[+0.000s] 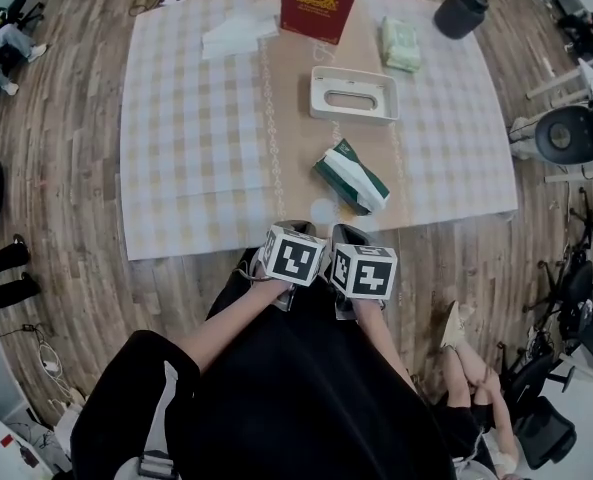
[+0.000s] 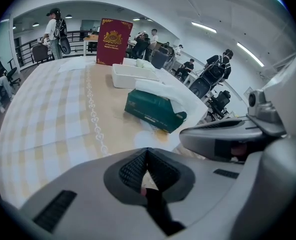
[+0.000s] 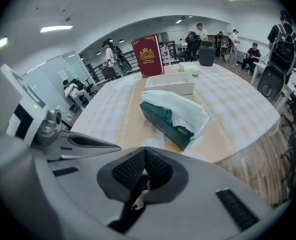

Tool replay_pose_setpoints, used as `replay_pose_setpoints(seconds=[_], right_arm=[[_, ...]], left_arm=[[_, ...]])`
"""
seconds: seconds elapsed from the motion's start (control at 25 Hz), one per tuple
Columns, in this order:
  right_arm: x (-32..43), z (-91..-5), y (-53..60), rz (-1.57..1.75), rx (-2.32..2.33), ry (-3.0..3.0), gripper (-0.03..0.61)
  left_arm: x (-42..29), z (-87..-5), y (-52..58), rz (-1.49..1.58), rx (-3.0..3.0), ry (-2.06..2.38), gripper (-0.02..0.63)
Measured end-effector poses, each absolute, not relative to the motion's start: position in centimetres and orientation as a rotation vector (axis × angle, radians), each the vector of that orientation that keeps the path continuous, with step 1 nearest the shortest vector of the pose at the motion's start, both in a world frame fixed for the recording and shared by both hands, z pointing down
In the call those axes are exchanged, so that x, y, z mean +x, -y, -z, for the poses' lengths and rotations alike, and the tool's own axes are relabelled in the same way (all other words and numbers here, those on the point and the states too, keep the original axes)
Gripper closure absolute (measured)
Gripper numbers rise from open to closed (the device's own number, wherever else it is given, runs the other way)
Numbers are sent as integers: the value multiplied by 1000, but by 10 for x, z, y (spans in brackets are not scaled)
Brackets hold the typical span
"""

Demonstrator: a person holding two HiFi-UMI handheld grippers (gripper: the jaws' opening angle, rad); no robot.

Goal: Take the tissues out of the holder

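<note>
Both claws, left gripper and right gripper, are closed and empty at the table's near edge, while the green tissue pack lies out of the white holder, on its near side, so removal looks done.

Both grippers were tucked in close to the person's body, side by side and nearly touching. The left gripper had its jaws pressed together with nothing between them. The right gripper was the same, jaws closed tight and empty. Both pointed forward and away from the torso, level with one another, with the left marker cube and right marker cube facing up. The bare left forearm and right forearm angled inward from black sleeves, converging toward the grippers.
</note>
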State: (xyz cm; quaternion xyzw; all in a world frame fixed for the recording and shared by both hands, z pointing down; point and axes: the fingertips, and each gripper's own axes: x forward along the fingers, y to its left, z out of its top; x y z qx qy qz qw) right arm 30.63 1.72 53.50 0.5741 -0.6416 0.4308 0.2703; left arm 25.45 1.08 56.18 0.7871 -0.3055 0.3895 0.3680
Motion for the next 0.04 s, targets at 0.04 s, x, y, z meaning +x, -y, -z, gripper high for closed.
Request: replay_pose_setpoints(seconds=[0.04], right_arm=[[307, -535, -17, -1161, 1545, 1730, 566]], left_arm=[[255, -562, -11, -1000, 2020, 783, 612]])
